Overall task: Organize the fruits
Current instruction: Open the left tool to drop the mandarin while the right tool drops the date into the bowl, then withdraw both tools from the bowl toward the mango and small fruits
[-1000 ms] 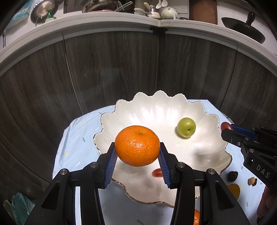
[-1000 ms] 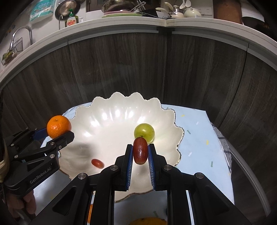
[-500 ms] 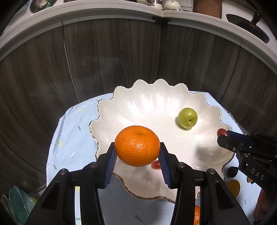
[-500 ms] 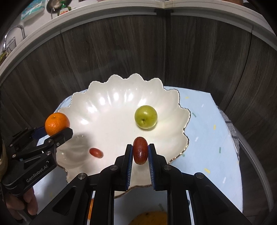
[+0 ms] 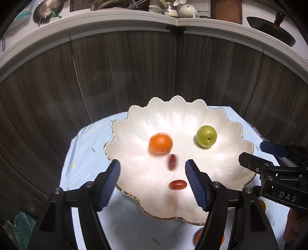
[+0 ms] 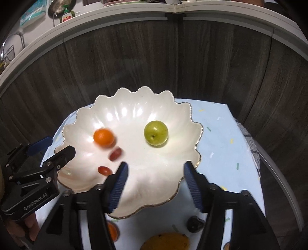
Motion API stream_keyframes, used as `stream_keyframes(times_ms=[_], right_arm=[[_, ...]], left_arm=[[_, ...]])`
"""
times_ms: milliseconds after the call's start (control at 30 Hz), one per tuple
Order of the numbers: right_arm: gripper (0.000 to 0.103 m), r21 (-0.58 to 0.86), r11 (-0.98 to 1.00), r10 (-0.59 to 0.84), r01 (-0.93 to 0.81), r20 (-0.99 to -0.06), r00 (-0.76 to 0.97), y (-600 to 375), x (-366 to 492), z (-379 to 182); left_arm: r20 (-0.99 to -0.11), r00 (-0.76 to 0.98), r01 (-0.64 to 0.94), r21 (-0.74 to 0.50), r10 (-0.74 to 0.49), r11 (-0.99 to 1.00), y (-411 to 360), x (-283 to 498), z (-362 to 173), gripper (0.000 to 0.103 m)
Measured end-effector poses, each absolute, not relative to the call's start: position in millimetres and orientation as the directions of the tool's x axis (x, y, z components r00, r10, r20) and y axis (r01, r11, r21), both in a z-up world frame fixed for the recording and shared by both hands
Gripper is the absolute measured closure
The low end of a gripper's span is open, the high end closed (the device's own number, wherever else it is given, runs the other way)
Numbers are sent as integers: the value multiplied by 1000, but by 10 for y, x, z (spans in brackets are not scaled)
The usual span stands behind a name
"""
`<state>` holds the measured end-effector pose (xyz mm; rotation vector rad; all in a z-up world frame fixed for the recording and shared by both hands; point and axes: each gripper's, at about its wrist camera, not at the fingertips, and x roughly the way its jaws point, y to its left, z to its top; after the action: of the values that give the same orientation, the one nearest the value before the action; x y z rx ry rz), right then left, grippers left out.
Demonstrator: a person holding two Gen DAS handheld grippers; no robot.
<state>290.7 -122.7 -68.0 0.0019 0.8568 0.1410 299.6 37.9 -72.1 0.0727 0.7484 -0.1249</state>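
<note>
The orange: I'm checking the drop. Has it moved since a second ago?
Yes. The orange has left the left gripper, whose jaws are opening with nothing between them, and sits blurred farther into the bowl, left of the green fruit.

A home kitchen.
Teapots [image 5: 185, 9], a strainer [image 5: 47, 9] and dish soap [image 6: 67, 16] crowd the white counter [image 5: 115, 21] along the top, above dark wood cabinet fronts [image 5: 125, 73].

A small table [image 6: 221, 134] under a pale blue, confetti-flecked cloth [image 5: 86, 146]. A white scalloped bowl [image 6: 134, 107] fills its middle. Along the near edge lie a dark fruit [image 6: 195, 223], a yellow-orange fruit [image 6: 165, 241] and a small orange [image 6: 112, 231].
</note>
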Motion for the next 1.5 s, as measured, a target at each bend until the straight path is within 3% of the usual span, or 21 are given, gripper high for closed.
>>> stream_keyframes(times_ms=[167,300,533,1500], right_arm=[[26,60,992,121,-115,-742,659,-1263,2857,-622],[25,60,992,116,-107,-737,666,-1295,2810,-585],[25,63,993,113,-97,-722,682,-1370,2697,-501],[25,57,998,53,-20,-665,745,-1945,2127,-189]], left_arm=[[-669,739,136,36,-77,990,353,2934,-667,26],[-654,754,126,45,-66,991,337,2880,-616,17],[-634,771,138,61,-69,989,266,2775,-504,13],[-591,788,248,50,-171,968,-315,2253,-205,9]])
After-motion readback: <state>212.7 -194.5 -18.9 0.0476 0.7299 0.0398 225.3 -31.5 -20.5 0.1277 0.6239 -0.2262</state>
